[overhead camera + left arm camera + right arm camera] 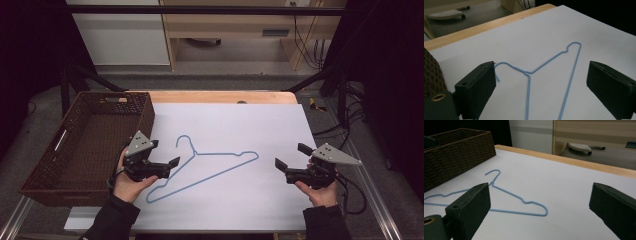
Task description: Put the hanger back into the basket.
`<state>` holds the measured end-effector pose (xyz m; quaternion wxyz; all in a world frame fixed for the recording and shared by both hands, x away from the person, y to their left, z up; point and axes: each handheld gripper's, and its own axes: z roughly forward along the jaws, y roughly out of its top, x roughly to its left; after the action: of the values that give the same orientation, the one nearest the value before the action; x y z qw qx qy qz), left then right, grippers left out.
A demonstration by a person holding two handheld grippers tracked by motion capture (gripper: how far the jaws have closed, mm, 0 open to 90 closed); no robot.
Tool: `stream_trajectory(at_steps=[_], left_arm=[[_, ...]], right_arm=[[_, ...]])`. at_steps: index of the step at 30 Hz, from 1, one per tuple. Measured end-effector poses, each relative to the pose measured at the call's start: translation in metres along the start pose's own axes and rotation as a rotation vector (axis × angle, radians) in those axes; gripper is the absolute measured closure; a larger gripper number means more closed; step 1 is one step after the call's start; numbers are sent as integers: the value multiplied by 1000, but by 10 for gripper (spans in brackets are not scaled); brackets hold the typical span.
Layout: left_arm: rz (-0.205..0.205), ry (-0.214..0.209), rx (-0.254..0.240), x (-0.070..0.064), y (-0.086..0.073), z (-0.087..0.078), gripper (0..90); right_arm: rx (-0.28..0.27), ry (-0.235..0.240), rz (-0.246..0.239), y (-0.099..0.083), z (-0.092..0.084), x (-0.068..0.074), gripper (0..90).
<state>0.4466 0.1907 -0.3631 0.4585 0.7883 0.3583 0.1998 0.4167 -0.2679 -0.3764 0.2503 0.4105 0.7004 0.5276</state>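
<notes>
Right now a thin blue hanger (210, 167) lies flat on the white counter (260, 125), about in the middle. Its hook points toward the far side, close to the brown basket (85, 145) that sits at the left edge of the counter. Nothing holds the hanger.

The left gripper (170, 161) is just beside the hanger's left end, near the hook and the neck. Its jaws are spread wide with nothing between them. In the left gripper view the hook and the twisted neck lie right in the gap in front of the jaws. That looks like a good spot to grab, because the wire is doubled there and easier to pinch.

The right gripper (291, 156) waits off to the right, a little apart from the hanger's right corner. Its jaws are spread wide too and hold nothing. It points at that corner, so maybe it is ready to help lift or steady the far end.

The basket is empty and open on top. I think the hanger may go in there, since it lies so near. The wire is thin and flat on the counter, so it may be hard to get under.
</notes>
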Motion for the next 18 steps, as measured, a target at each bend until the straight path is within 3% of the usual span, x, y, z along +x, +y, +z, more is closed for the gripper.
stream_trajectory(at_steps=[18], left_arm=[[12,3,161,0,-14,59,145]], right_arm=[[10,6,-2,-1,4,1,40]])
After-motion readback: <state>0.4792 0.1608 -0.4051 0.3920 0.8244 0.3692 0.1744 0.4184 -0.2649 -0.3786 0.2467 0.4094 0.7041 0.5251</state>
